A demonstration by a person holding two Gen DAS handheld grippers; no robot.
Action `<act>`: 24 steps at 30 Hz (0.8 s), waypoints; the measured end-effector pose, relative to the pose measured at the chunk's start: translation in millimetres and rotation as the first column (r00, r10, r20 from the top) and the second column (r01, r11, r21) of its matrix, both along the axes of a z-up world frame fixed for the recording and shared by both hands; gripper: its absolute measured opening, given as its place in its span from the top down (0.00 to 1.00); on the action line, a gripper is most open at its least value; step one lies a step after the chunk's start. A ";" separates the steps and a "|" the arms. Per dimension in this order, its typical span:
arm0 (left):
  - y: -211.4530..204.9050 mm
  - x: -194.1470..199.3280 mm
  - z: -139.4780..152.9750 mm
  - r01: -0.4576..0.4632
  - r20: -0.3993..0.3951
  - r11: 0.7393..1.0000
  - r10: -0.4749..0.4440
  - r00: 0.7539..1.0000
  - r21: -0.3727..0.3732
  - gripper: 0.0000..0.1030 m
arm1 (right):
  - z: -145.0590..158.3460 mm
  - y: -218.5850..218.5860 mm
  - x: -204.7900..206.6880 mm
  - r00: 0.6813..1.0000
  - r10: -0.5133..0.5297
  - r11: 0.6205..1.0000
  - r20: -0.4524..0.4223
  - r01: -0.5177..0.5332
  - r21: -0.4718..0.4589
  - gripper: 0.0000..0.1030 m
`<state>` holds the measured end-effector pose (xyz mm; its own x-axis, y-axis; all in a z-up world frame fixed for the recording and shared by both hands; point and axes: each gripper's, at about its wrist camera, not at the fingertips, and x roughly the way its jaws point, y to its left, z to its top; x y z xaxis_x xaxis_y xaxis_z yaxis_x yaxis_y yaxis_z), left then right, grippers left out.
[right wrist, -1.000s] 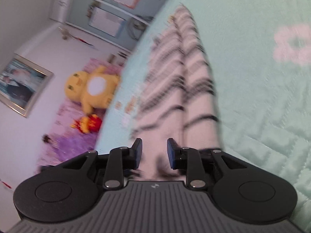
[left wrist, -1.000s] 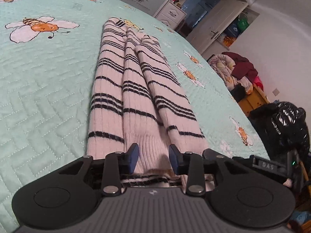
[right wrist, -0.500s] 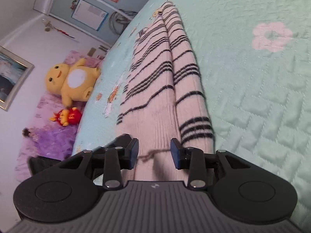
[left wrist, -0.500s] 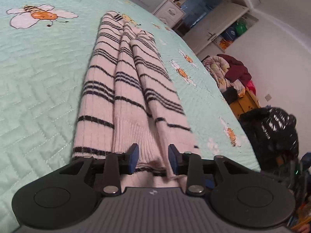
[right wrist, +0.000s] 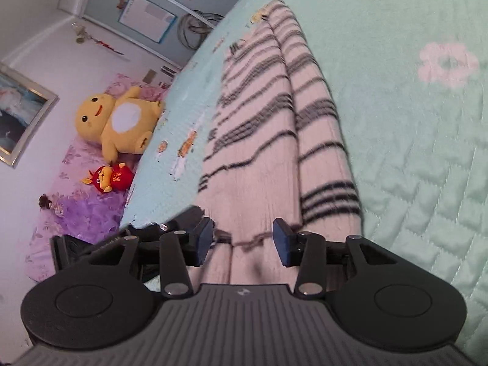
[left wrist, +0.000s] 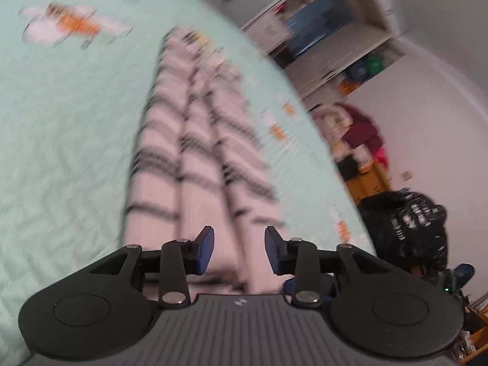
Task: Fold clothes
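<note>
A pale pink knit garment with black stripes [left wrist: 189, 140] lies folded lengthwise into a long narrow strip on the mint green quilt [left wrist: 61, 116]; it also shows in the right wrist view [right wrist: 268, 128]. My left gripper [left wrist: 239, 245] is open, its blue-padded fingers straddling the near ribbed end of the strip. My right gripper [right wrist: 242, 239] is open over the same near end, with the ribbed hem between its fingers. Neither holds the cloth. The left wrist view is motion-blurred.
The quilt [right wrist: 427, 122] has bee and flower prints. Past the bed edge are a yellow plush toy [right wrist: 119, 122], a red plush [right wrist: 109, 178], a black bag [left wrist: 405, 228], a clothes pile [left wrist: 357, 131] and white cabinets [left wrist: 329, 39].
Both grippers have tilted and shifted over the garment's near end, and their fingers stand a little wider apart. The left view has become blurred from motion. The garment lies as before.
</note>
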<state>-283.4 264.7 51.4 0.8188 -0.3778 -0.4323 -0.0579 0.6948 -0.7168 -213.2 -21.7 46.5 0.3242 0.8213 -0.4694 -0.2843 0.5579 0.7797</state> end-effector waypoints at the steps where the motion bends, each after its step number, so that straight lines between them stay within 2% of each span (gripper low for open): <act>1: -3.2 2.3 -0.6 0.002 0.002 1.000 -0.002 1.000 0.009 0.46 | 5.3 0.6 0.5 1.000 0.005 1.000 0.020 -0.005 0.007 0.57; 2: -6.8 6.9 -6.6 -0.004 -0.044 1.000 0.005 0.999 0.027 0.41 | 9.0 1.7 1.4 0.999 0.010 1.000 0.034 -0.010 0.008 0.56; 3: -10.5 12.0 -13.8 -0.012 -0.100 0.999 0.016 0.995 0.046 0.42 | 8.9 4.0 3.6 0.999 0.016 1.000 0.035 -0.016 -0.004 0.56; 4: -11.2 13.8 -22.2 -0.023 -0.130 0.999 0.028 0.991 0.039 0.49 | 8.7 6.3 5.8 0.999 0.021 1.000 0.036 -0.021 -0.017 0.54; 5: -9.6 11.8 -23.2 -0.031 -0.125 0.999 0.033 0.992 0.023 0.47 | 7.1 8.4 7.7 0.999 0.027 0.999 0.028 -0.026 -0.031 0.54; 8: -5.1 7.8 -12.5 -0.026 -0.116 1.000 0.024 0.993 -0.013 0.49 | -2.7 10.7 5.9 0.999 0.040 0.998 -0.032 -0.041 -0.052 0.54; 11: -4.8 -0.3 7.7 -0.020 -0.033 1.000 0.020 0.999 0.002 0.46 | 6.6 10.5 -3.7 0.998 0.055 0.998 0.014 -0.055 -0.026 0.53; 14: -6.7 0.9 4.8 -0.021 -0.064 0.998 0.025 0.998 0.062 0.41 | 14.5 11.7 -5.3 0.997 0.055 0.998 0.053 -0.055 0.010 0.53; 15: -6.7 4.3 -4.3 -0.014 -0.111 0.998 0.021 0.994 0.061 0.41 | 12.8 12.4 -3.8 0.997 0.055 0.998 0.054 -0.056 0.015 0.52; 16: -6.5 8.4 -15.2 -0.006 -0.166 0.998 0.015 0.986 0.056 0.46 | 8.4 13.2 -1.6 0.998 0.052 0.999 0.043 -0.053 0.007 0.52; 19: -0.9 1.2 -15.1 -0.013 -0.139 0.999 0.017 0.990 0.030 0.48 | -13.3 10.0 3.0 0.998 0.045 0.999 -0.040 -0.045 -0.009 0.53; 21: 1.3 -0.3 -3.8 -0.016 -0.127 0.999 0.020 0.992 0.033 0.48 | -10.9 6.4 1.0 0.998 0.047 0.998 -0.031 -0.046 0.031 0.52; 24: 3.1 -2.6 16.7 -0.029 -0.068 0.999 0.032 0.997 0.039 0.48 | -2.5 -0.5 2.6 0.999 0.035 0.995 -0.014 -0.034 0.094 0.51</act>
